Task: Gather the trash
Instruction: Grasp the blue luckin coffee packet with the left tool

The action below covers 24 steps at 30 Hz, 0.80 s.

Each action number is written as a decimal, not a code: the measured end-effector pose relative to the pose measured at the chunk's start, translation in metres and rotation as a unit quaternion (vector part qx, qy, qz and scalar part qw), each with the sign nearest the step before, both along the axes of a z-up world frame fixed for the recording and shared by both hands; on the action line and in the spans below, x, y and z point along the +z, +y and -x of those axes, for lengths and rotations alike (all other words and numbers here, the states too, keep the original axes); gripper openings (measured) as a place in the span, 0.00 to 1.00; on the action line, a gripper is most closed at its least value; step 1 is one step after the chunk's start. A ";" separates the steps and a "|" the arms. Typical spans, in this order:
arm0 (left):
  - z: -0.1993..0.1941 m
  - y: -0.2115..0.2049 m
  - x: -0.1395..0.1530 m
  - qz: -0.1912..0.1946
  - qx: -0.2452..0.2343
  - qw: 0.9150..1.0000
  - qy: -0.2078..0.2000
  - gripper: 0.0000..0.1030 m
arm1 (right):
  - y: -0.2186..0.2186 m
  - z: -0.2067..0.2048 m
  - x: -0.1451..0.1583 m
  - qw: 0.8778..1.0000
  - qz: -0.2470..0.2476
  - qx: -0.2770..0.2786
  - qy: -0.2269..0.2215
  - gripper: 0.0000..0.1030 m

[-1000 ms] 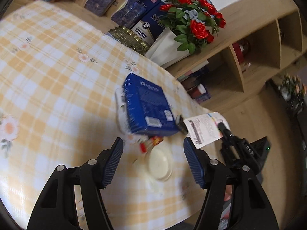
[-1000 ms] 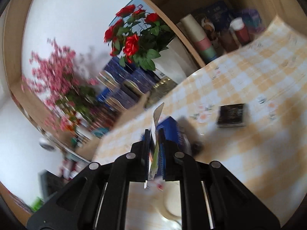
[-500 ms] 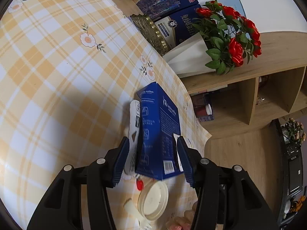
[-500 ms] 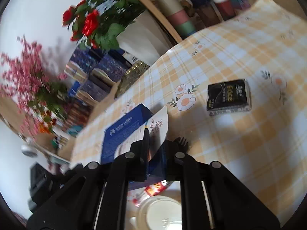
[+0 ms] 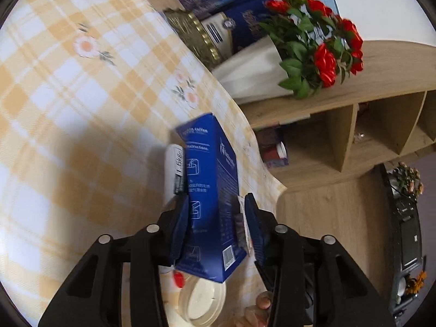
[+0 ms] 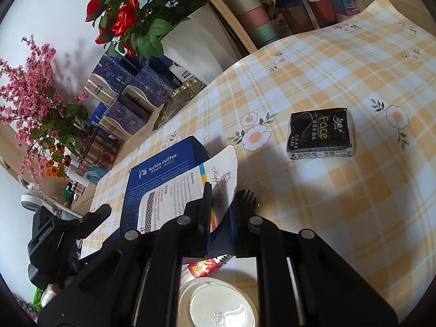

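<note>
left gripper (image 5: 215, 218): jaws closing around blue coffee box (image 5: 211, 190), contact unclear | right gripper (image 6: 220, 212): pinching paper slip (image 6: 220, 171) | worktop (image 6: 340, 81): carrying both

Our left gripper (image 5: 216, 224) points downward, its jaws closing around a blue box (image 5: 211, 190). Our right gripper (image 6: 222, 212) points downward too, clamped tight on a paper slip (image 6: 218, 174).

The blue coffee box (image 5: 209, 190) hides most of the white packet (image 5: 174, 169).
</note>
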State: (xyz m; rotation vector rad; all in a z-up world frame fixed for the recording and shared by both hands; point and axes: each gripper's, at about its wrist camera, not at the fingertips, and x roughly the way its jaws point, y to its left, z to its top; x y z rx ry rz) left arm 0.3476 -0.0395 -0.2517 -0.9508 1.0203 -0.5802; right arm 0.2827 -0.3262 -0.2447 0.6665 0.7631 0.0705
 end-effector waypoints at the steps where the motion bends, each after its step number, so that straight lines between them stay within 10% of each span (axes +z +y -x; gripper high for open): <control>1: -0.003 -0.003 -0.001 -0.001 -0.004 1.000 0.003 0.38 | 0.000 0.000 0.000 1.000 -0.003 0.000 -0.001 0.14; 9: -0.008 -0.010 -0.012 0.016 -0.014 1.000 -0.003 0.19 | -0.004 0.005 0.001 0.999 -0.040 -0.006 -0.009 0.14; 24: 0.038 0.017 0.090 -0.050 -0.023 0.992 -0.112 0.16 | -0.020 0.071 0.069 0.995 -0.052 -0.029 -0.085 0.11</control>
